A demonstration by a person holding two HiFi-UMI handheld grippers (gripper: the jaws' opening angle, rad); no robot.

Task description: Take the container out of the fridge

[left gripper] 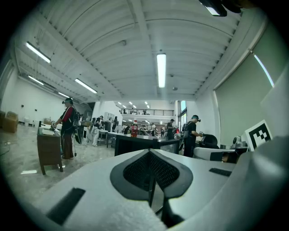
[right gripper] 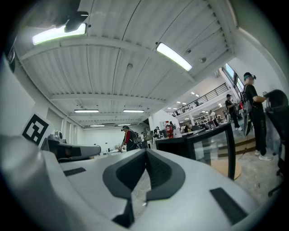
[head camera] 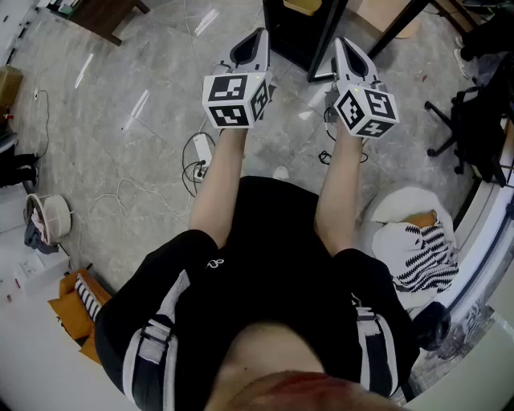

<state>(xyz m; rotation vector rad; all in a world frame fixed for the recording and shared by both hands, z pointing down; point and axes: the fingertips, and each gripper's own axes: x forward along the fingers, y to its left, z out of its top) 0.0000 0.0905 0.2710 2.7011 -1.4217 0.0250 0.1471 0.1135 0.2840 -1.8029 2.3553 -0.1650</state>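
Both grippers are held out in front of me over the grey floor, side by side, with nothing in them. My left gripper (head camera: 255, 35) (left gripper: 150, 152) is shut, its dark pads meeting at the tip. Beside it, my right gripper (head camera: 340, 42) (right gripper: 146, 151) is shut too. Just beyond the tips stands a low black cabinet (head camera: 301, 30) (left gripper: 135, 145) (right gripper: 208, 145) with a glass front, its inside not visible. A red canister (left gripper: 134, 130) (right gripper: 169, 130) stands on top of it or just behind. No container inside a fridge is visible.
A power strip (head camera: 201, 152) with loose cables lies on the floor under my left arm. A black office chair (head camera: 470, 120) is at the right, a striped cloth heap (head camera: 422, 253) below it. A wooden table (head camera: 100, 16) (left gripper: 48, 151) stands far left. Several people (left gripper: 67, 128) work in the hall.
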